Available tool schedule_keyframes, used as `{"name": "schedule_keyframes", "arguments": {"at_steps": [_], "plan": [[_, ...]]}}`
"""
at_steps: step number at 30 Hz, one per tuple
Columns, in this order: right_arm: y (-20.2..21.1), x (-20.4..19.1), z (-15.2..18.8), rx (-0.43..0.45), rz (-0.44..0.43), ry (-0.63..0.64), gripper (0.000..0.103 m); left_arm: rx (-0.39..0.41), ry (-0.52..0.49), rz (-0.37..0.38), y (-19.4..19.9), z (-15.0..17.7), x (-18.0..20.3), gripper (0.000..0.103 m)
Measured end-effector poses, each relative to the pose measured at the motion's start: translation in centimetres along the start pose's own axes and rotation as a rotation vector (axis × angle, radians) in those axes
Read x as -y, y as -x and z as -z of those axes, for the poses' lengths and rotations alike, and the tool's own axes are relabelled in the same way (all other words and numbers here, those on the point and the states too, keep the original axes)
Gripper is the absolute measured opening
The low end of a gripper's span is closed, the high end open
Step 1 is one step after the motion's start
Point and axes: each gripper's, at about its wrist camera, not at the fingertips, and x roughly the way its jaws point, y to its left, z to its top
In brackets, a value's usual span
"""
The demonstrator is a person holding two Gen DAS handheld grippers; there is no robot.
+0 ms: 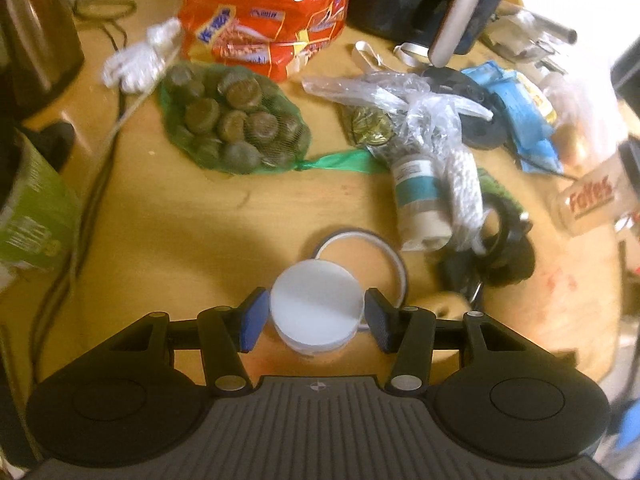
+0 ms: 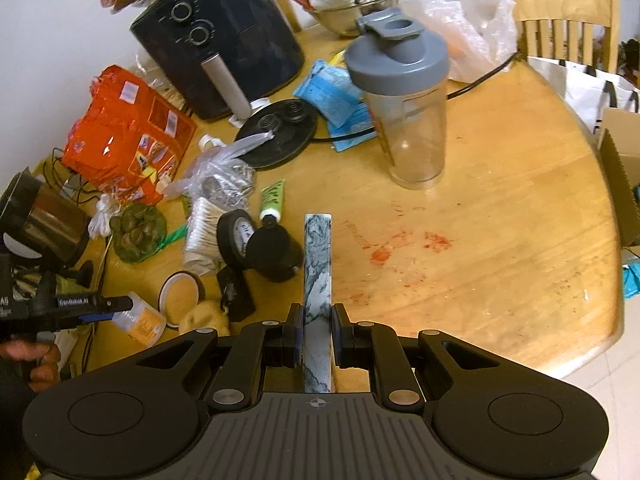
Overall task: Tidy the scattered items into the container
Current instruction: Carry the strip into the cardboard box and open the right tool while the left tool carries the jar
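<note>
My left gripper (image 1: 317, 320) is shut on a small jar with a white lid (image 1: 316, 300), held just above the wooden table (image 1: 168, 216). From the right wrist view the same jar (image 2: 140, 322) shows a clear body with an orange label, at the tip of the left gripper (image 2: 114, 305). My right gripper (image 2: 318, 332) is shut on a flat grey-and-white marbled bar (image 2: 318, 264) that sticks forward over the table. A tape ring (image 1: 362, 254) lies just beyond the jar. A cardboard box (image 2: 618, 184) stands off the table's right edge.
Clutter crowds the table's left half: a cotton swab pack (image 2: 204, 228), black tape roll (image 2: 234, 236), green tube (image 2: 272, 200), net bag of round items (image 1: 236, 124), orange snack bag (image 1: 264, 12), air fryer (image 2: 216, 36). A shaker bottle (image 2: 404, 100) stands mid-table. A chair (image 2: 560, 20) is behind.
</note>
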Motion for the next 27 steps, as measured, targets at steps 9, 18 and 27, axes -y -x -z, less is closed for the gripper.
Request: {"name": "schedule_keyframes", "arguments": {"at_steps": [9, 18, 27], "plan": [[-0.9, -1.5, 0.1, -0.035, -0.022, 0.052, 0.017, 0.022, -0.144, -0.087, 0.1, 3.1, 1.0, 0.052], [-0.9, -2.4, 0.3, -0.048, -0.032, 0.084, 0.017, 0.004, -0.106, -0.084, -0.8, 2.6, 1.0, 0.053], [-0.4, -2.2, 0.9, -0.044, -0.025, 0.078, 0.017, -0.008, -0.088, -0.09, -1.3, 2.8, 0.9, 0.053]]}}
